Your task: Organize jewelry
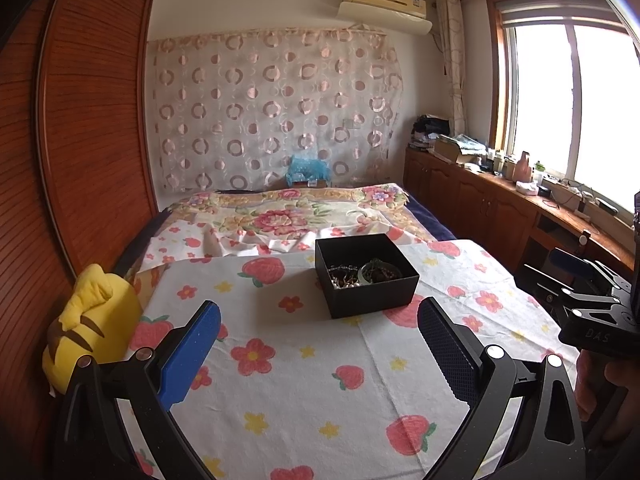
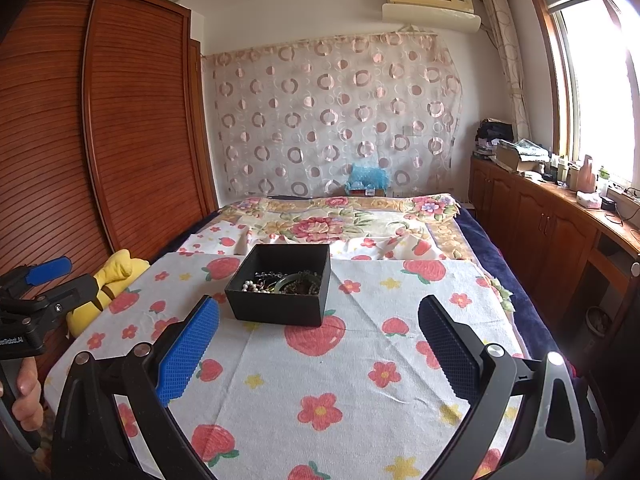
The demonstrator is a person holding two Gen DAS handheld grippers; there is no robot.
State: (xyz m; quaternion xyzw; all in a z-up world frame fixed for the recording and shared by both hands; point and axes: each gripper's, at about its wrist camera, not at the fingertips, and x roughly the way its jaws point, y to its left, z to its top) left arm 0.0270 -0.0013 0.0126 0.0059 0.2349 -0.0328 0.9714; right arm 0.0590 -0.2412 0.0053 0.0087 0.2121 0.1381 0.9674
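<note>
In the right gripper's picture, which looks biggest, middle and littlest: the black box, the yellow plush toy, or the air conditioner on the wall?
1. black box
2. air conditioner
3. yellow plush toy, partly hidden behind the left gripper

The box sits nearer the camera, so true sizes may differ.

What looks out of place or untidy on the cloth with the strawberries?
Nothing is spilled on the strawberry cloth. The black box sits at an angle to the cloth's edges, and the jewelry inside lies in one tangled heap, beads and a green bangle mixed.

Bed (image 1: 424,236): strawberry-print cloth (image 1: 304,380) spread over it, black jewelry box (image 1: 366,280) on cloth, floral blanket (image 1: 280,212) behind, yellow plush (image 1: 92,328) at left edge.
</note>
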